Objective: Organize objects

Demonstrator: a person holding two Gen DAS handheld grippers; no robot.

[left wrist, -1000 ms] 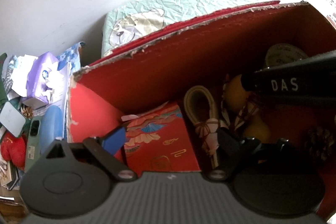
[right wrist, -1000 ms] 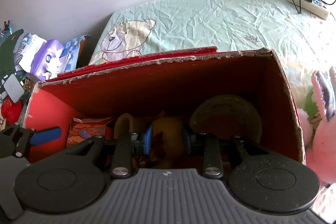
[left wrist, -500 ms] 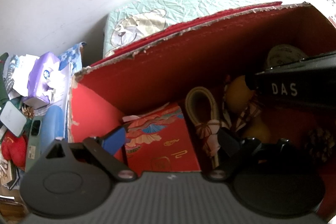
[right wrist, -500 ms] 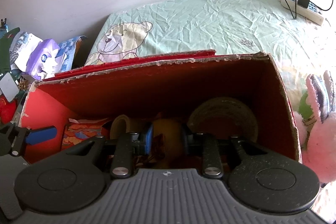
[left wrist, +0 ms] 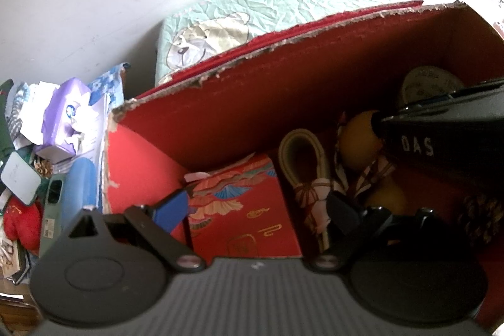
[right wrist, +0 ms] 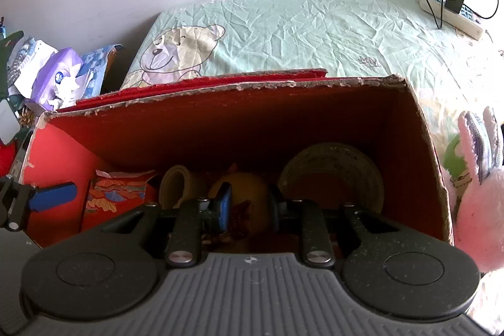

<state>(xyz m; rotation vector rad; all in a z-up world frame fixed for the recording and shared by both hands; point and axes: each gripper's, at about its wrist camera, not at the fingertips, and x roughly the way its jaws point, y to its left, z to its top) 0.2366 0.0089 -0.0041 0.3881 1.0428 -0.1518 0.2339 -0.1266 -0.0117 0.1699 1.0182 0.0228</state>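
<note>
Right gripper [right wrist: 249,205] has backed up a little since a second ago: the red box [right wrist: 220,122] sits lower in my right wrist view with more green bedsheet [right wrist: 315,30] showing behind it; left view barely changed. My right fingers are close around the yellow gourd [right wrist: 244,189] in the middle of the box; whether they actually pinch it I cannot tell, the contact is in shadow. Left gripper [left wrist: 252,210] is spread wide, one blue-padded finger [left wrist: 171,208] at the box's left wall, the other to the right of the red patterned carton [left wrist: 242,210], which stands in the box's left corner between them, not squeezed. Beige looped strap [left wrist: 302,153] lies between carton and gourd, round tape roll [right wrist: 330,175] leans at the box's right end, pinecone [left wrist: 482,216] near the right corner. Power strip [right wrist: 453,7] at the bed's far right corner, pink plush [right wrist: 482,210] just outside the box's right wall, purple tissue pack [left wrist: 63,118] in the clutter left of the box
</note>
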